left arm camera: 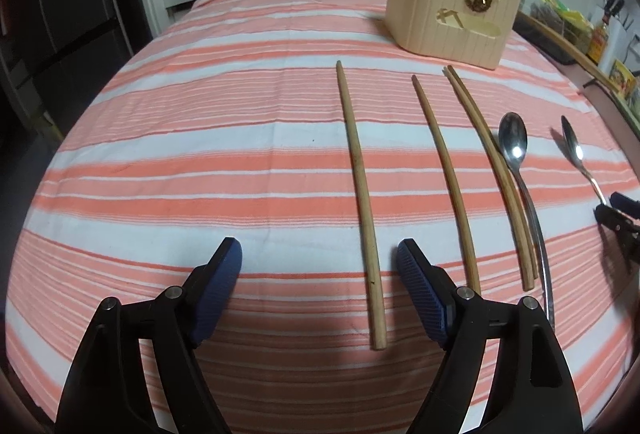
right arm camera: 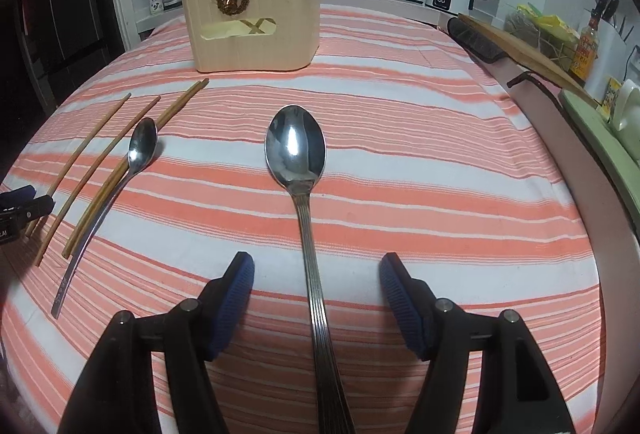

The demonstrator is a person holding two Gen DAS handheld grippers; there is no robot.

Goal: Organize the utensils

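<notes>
Left wrist view: the left gripper (left arm camera: 320,258) stands with jaws spread and nothing pinched, a single chopstick (left arm camera: 362,193) lying between its pads, lined up lengthwise, presumably for a pick. Further chopsticks and two spoons lie side by side to the right on the striped cloth (left arm camera: 180,153), apart enough to be taken singly. The holder (left arm camera: 448,21) waits at the far edge, already containing several utensils.

Right wrist view: the right gripper (right arm camera: 316,276) likewise gapes empty, straddling the handle of the large spoon (right arm camera: 298,153). The holder (right arm camera: 256,29) lies ahead to the left.
</notes>
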